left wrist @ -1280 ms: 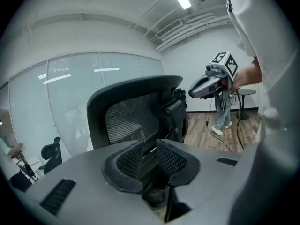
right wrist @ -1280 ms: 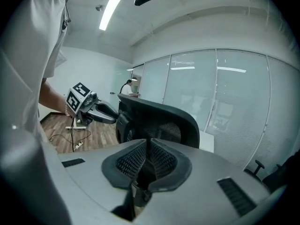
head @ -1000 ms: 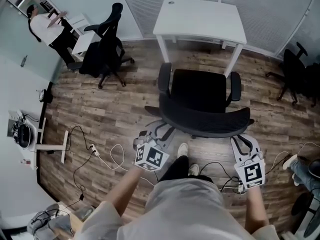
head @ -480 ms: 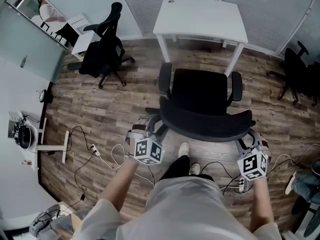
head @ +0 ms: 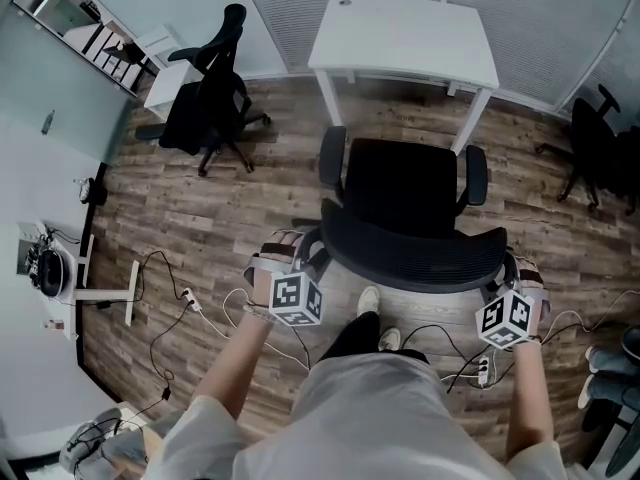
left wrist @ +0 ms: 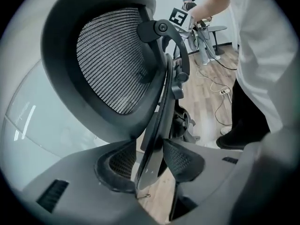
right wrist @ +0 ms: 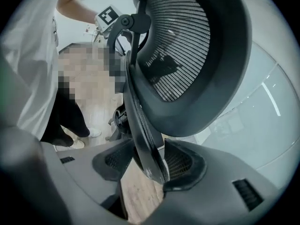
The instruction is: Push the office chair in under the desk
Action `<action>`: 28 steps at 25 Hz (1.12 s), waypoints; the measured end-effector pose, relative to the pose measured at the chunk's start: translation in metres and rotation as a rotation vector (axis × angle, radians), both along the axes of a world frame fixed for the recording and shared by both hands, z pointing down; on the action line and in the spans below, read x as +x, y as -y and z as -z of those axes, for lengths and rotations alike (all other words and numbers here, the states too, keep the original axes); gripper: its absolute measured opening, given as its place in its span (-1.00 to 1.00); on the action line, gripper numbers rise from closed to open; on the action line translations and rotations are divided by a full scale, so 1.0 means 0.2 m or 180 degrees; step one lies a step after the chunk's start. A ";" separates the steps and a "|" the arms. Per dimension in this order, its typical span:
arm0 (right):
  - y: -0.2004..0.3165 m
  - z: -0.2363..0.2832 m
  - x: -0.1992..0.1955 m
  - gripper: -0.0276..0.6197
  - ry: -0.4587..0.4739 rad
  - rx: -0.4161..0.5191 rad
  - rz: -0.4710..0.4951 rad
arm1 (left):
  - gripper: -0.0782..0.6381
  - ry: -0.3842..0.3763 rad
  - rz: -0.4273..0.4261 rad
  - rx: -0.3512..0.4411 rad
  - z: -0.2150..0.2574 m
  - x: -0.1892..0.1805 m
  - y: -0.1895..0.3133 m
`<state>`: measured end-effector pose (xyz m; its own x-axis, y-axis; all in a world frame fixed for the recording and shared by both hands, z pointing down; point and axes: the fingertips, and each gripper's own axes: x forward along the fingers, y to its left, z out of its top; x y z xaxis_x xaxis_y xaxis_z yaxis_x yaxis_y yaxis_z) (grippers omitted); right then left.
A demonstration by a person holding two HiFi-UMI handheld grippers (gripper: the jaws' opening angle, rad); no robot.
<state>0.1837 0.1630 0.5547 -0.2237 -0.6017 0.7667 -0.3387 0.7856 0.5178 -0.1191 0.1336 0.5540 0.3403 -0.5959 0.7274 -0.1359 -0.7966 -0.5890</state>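
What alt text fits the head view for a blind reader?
From above: a person stands behind a black office chair facing a white desk, left tongs and right tongs at either end of its backrest. Both have just been opening, with its edge between their jaws.

L tongs (left wrist: 149,165) & R tongs (right wrist: 149,162) tilted down, jaws just opened, chair back (head: 415,255) betw.

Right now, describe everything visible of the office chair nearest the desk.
The office chair is black: mesh backrest, padded seat, two armrests. It stands upright on the wood floor, facing the white desk, seat not yet under it. The left gripper and right gripper straddle the backrest's side edges; their jaws have just been opening, not clamped.
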 end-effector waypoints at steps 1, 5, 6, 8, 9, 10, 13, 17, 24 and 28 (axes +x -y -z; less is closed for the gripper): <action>0.01 -0.01 0.00 -0.24 -0.0029 -0.0015 0.0023 | -0.29 0.0031 -0.0018 -0.0040 -0.01 0.00 0.00; 0.01 -0.04 -0.01 -0.29 -0.0060 -0.0124 0.0090 | -0.28 0.0130 -0.0068 -0.0136 -0.01 0.00 0.00; 0.01 -0.05 -0.01 -0.31 -0.0061 -0.0142 0.0103 | -0.28 0.0158 -0.0088 -0.0156 -0.02 0.00 0.00; 0.00 -0.05 -0.01 -0.33 -0.0064 -0.0149 0.0136 | -0.37 0.0208 -0.0124 -0.0198 -0.04 0.01 -0.01; 0.00 -0.05 -0.02 -0.34 -0.0066 -0.0149 0.0156 | -0.39 0.0219 -0.0127 -0.0218 -0.04 0.01 -0.02; 0.00 -0.05 -0.02 -0.35 -0.0067 -0.0153 0.0175 | -0.39 0.0223 -0.0122 -0.0239 -0.04 0.01 -0.02; 0.01 -0.05 -0.01 -0.36 -0.0063 -0.0174 0.0193 | -0.40 0.0208 -0.0121 -0.0282 -0.04 0.01 0.00; 0.03 -0.06 -0.02 -0.36 -0.0035 -0.0176 0.0195 | -0.40 0.0180 -0.0109 -0.0296 -0.05 0.01 0.02; 0.10 -0.04 -0.03 -0.36 0.0004 -0.0169 0.0133 | -0.41 0.0184 -0.0009 -0.0296 -0.03 0.00 0.11; 0.15 -0.05 -0.03 -0.36 0.0009 -0.0136 0.0127 | -0.41 0.0164 0.0073 -0.0285 -0.04 0.00 0.15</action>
<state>0.1780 0.1332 0.5648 -0.2490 -0.5591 0.7908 -0.3079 0.8199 0.4826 -0.1189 0.1041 0.5622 0.2881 -0.5348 0.7943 -0.1260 -0.8435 -0.5222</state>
